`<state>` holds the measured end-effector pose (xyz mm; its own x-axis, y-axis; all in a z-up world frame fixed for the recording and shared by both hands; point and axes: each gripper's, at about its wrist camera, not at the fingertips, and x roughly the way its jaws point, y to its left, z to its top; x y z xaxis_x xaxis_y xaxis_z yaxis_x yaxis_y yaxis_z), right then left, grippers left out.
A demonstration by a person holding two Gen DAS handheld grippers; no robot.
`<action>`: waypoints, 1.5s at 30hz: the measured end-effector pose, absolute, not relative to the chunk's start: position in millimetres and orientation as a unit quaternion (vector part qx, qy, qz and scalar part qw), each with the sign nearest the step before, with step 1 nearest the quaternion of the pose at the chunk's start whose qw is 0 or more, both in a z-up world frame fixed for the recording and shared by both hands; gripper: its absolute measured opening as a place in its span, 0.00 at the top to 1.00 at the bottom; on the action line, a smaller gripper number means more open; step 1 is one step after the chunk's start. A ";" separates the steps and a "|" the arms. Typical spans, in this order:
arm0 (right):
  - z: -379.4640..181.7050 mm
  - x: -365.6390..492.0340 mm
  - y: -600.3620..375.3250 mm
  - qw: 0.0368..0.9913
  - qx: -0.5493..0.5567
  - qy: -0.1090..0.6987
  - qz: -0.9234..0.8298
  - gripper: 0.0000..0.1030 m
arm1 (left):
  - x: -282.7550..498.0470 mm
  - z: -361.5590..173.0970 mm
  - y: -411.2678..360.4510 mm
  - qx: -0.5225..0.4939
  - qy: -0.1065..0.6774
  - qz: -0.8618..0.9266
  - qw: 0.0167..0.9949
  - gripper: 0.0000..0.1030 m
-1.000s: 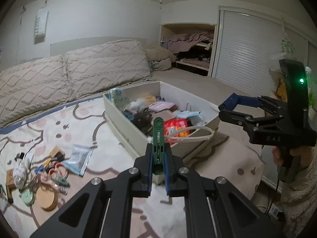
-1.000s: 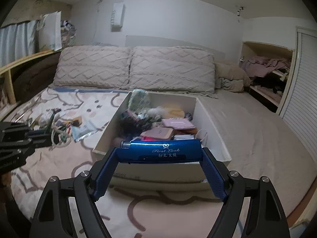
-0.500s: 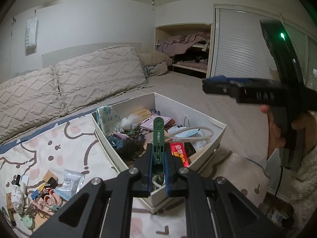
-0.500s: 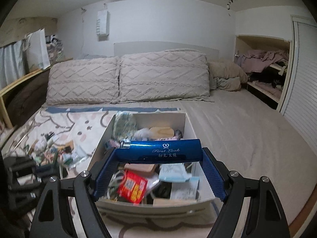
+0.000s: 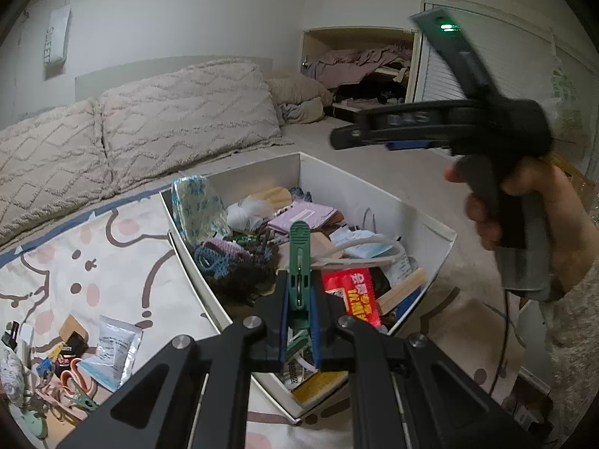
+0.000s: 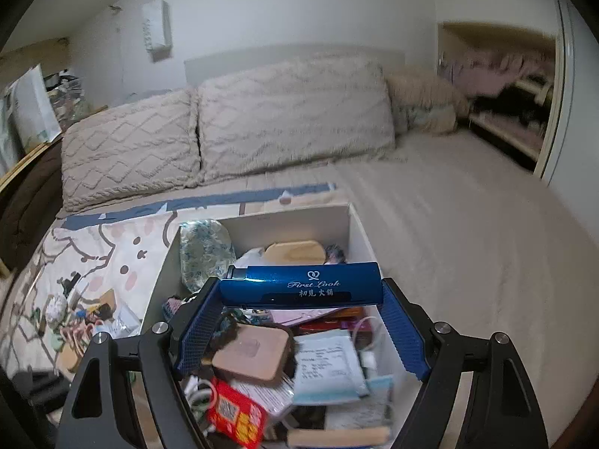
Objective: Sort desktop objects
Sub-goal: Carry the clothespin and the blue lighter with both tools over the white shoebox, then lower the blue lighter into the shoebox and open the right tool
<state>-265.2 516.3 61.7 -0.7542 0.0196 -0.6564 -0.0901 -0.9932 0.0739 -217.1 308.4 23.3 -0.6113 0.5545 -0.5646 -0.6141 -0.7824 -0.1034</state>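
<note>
My left gripper is shut on a green clothes peg that sticks up between its blue pads, held above the near corner of the white box. My right gripper is shut on a blue lighter, gripped end to end across its wide jaws, over the same white box. In the left wrist view the right gripper hangs above the box's right side, held by a person's hand. The box is crammed with small items, among them a red packet and a pink booklet.
Loose small things lie on the patterned sheet to the left: scissors, sachets, a wooden disc. Two quilted pillows line the back of the bed. An open closet stands at the far right.
Both grippers have moved over the white box with their loads; the box now sits nearer and lower in both views. The right gripper rose and tilted in the left wrist view.
</note>
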 end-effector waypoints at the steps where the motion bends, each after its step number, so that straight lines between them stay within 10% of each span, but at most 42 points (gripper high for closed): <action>1: 57.5 -271.5 516.9 0.031 -0.356 0.055 0.932 0.20 | -218.9 20.7 307.8 -0.299 0.048 0.895 0.327 0.91; 24: 5.2 -378.7 523.2 0.092 -0.446 0.063 0.888 0.14 | -231.7 5.5 310.2 -0.315 0.042 0.889 0.329 0.91; 26: 7.9 -378.2 522.6 0.083 -0.435 0.068 0.894 0.00 | -231.5 6.6 311.0 -0.315 0.044 0.890 0.328 0.91; 45: 16.4 -296.5 509.1 0.007 -0.430 -0.004 0.903 0.00 | -224.4 2.4 349.3 -0.350 0.039 0.868 0.351 0.91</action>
<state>-296.5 509.1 16.4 -0.6309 0.0152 -0.7757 -0.0088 -0.9999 -0.0124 -224.4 349.3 2.4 -0.5085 0.5829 -0.6337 -0.6368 -0.7500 -0.1788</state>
